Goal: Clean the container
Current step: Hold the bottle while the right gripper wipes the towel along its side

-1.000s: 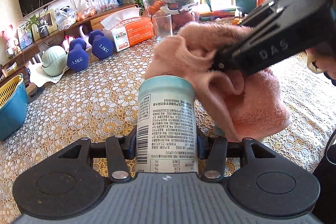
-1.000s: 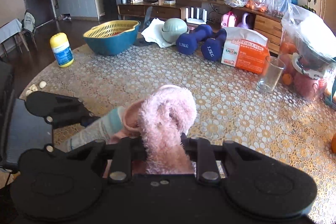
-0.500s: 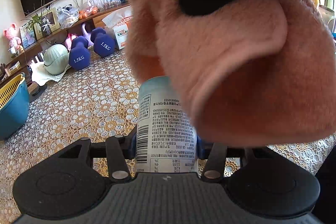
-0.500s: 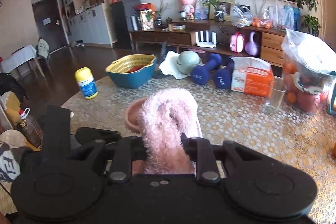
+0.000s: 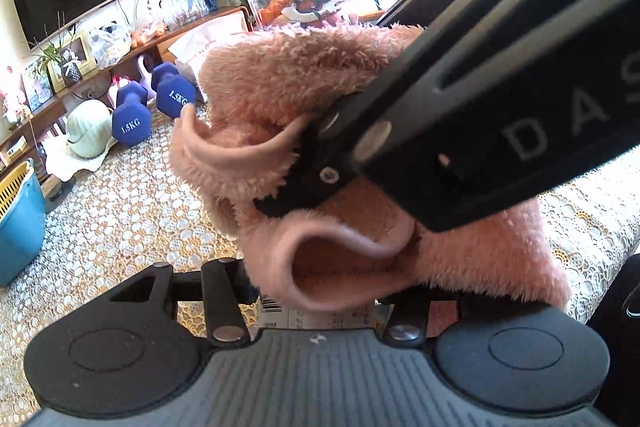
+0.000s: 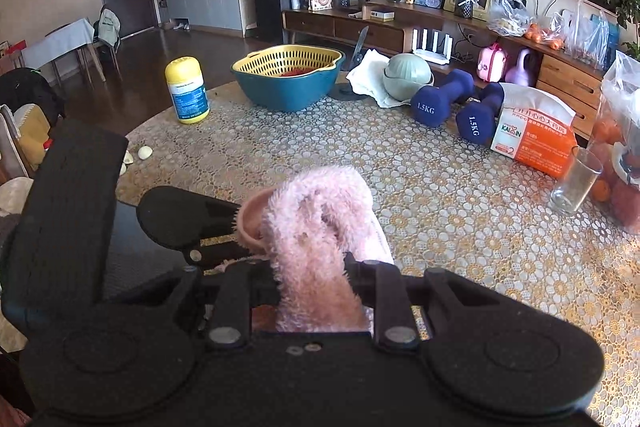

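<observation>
The container is a can with a white printed label [image 5: 320,317], and only a strip of that label shows under the cloth. My left gripper [image 5: 316,289] is shut on the can's sides. A fluffy pink cloth [image 5: 288,99] is draped over the can's top and upper body. My right gripper [image 5: 298,183] comes in from the upper right and is shut on a fold of this cloth. In the right wrist view the cloth [image 6: 320,227] bulges out between the right gripper's [image 6: 316,269] fingers, with the left gripper [image 6: 240,247] just left of it. There the can is hidden.
On the patterned tablecloth [image 6: 440,211] stand a blue basin with a yellow colander [image 6: 288,83], a yellow-capped bottle [image 6: 187,91], two blue dumbbells [image 6: 440,101], an orange tissue box [image 6: 536,141], a drinking glass [image 6: 576,181] and a fruit bag [image 6: 624,147].
The cloth in the right gripper has swung from behind the can up over its top and down, so it now hides nearly all of the label. The left gripper has stayed put.
</observation>
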`<act>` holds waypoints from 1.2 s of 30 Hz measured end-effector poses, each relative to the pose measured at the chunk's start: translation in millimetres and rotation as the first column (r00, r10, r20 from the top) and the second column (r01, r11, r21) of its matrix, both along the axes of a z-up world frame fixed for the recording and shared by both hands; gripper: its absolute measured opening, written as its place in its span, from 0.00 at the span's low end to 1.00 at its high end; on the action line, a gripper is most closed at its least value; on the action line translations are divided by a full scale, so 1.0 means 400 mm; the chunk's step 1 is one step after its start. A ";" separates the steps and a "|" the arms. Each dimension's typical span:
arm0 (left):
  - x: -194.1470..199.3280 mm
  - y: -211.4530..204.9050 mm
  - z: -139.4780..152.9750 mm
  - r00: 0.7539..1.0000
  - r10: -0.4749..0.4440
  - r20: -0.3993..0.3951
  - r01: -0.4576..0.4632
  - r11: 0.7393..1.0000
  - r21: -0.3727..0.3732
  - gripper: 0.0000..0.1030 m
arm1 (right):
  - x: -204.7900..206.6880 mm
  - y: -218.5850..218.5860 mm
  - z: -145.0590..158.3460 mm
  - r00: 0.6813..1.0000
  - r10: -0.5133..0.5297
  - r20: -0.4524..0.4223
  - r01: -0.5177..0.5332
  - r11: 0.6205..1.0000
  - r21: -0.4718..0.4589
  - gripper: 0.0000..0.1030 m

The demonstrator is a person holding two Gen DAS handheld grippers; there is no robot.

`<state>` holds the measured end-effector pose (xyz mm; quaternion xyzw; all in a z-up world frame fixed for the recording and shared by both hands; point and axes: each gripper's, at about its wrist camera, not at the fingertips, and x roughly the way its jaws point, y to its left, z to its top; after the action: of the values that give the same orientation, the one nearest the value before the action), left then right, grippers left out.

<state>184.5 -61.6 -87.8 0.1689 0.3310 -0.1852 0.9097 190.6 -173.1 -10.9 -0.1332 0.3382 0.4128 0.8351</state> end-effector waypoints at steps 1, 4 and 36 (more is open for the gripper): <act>0.000 0.002 0.001 1.000 0.002 0.000 -0.002 1.000 -0.005 0.49 | 0.002 -0.002 -0.004 1.000 -0.002 0.002 0.002 1.000 -0.006 0.22; 0.002 0.005 0.011 1.000 0.000 0.010 0.001 1.000 -0.015 0.48 | 0.011 -0.006 -0.021 0.999 -0.031 0.016 0.032 0.998 -0.046 0.22; -0.130 0.101 -0.002 0.994 0.108 -0.017 -0.109 0.990 -0.091 0.49 | -0.057 -0.035 0.054 0.996 -0.069 0.054 0.067 0.996 0.051 0.22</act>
<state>132.5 -21.2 -88.6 0.1074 0.3361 -0.1514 0.9234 167.7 -187.2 10.8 -0.1125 0.3089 0.3885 0.8608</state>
